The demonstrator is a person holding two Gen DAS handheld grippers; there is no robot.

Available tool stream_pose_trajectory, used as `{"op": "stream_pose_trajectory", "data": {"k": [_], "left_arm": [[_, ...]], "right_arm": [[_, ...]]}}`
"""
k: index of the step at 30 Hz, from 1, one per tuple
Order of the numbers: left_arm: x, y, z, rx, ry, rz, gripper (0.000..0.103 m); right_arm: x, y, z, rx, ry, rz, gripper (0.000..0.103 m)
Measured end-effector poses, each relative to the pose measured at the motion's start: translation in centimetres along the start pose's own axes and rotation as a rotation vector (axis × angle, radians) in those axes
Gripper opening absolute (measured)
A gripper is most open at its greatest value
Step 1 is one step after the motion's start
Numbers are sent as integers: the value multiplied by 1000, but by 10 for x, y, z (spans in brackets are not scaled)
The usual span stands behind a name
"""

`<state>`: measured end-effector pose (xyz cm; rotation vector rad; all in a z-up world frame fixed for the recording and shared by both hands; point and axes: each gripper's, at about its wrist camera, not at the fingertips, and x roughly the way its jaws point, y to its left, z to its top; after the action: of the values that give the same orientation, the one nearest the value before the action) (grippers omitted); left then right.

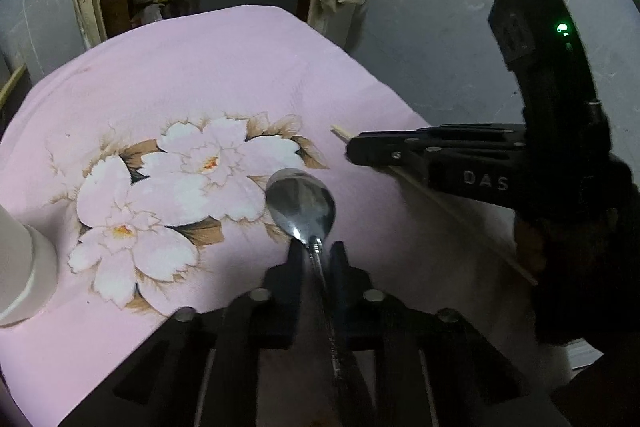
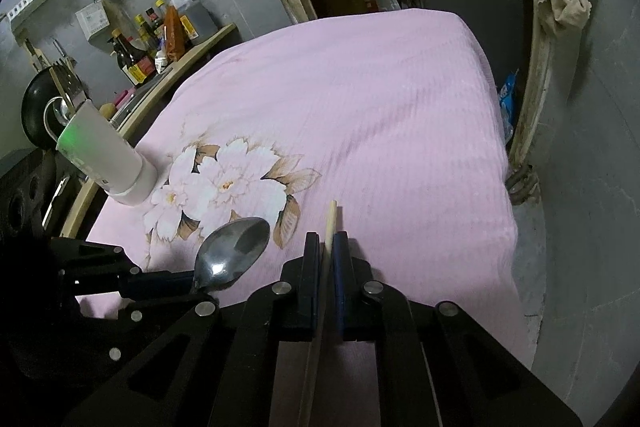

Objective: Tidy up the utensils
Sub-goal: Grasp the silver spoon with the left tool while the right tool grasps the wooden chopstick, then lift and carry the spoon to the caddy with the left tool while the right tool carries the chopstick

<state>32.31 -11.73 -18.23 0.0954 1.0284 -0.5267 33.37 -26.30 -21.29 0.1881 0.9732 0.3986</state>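
Left gripper (image 1: 316,251) pinching metal spoon (image 1: 301,201) at neck; bowl juts just beyond fingertips, over pink floral cloth (image 1: 200,75). Right gripper (image 2: 329,243) clamped on wooden chopstick (image 2: 331,217); tip pokes just past fingertips. Spoon lies left of chopstick, apart. White cup (image 2: 108,157) stands further left on cloth.

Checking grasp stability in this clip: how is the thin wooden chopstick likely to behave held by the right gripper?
The thin pale wooden chopstick looks light and stiff, so it probably won't sag. The right gripper pinches it near one tip, with most of its length trailing behind; it may pivot. Being slim and smooth, it could slip or roll on the pink floral cloth if released.
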Motion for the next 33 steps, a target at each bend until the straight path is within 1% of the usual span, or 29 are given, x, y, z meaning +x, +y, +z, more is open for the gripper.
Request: {"op": "stream_pose_trajectory", "data": {"k": [4, 7, 10, 14, 15, 16, 18, 23, 29, 33], "left_arm": [[-1, 6, 2, -31, 7, -16, 6], [-5, 10, -1, -67, -18, -33, 6], [-10, 17, -4, -111, -45, -51, 6], [-32, 24, -9, -174, -134, -83, 6], [-42, 27, -10, -188, -174, -85, 6], [-48, 27, -11, -192, -194, -85, 6], [-68, 31, -13, -203, -261, -84, 6], [-110, 40, -15, -201, -366, -48, 6], [-166, 63, -8, -205, -466, -11, 6], [-204, 85, -5, -196, -536, 28, 6]], "right_arm": [[-5, 4, 0, 4, -12, -3, 4], [-12, 7, -1, 16, -39, -5, 4], [-24, 10, -2, 60, -84, 9, 4], [-41, 12, -4, 140, -175, 38, 4], [-45, 13, -5, 153, -198, 43, 4], [-50, 16, -6, 161, -221, 47, 4], [-60, 28, -5, 160, -277, 48, 4], [-88, 68, 9, 112, -408, 42, 4], [-117, 124, 36, 24, -524, 39, 4], [-137, 160, 56, -16, -608, 60, 4]]}}
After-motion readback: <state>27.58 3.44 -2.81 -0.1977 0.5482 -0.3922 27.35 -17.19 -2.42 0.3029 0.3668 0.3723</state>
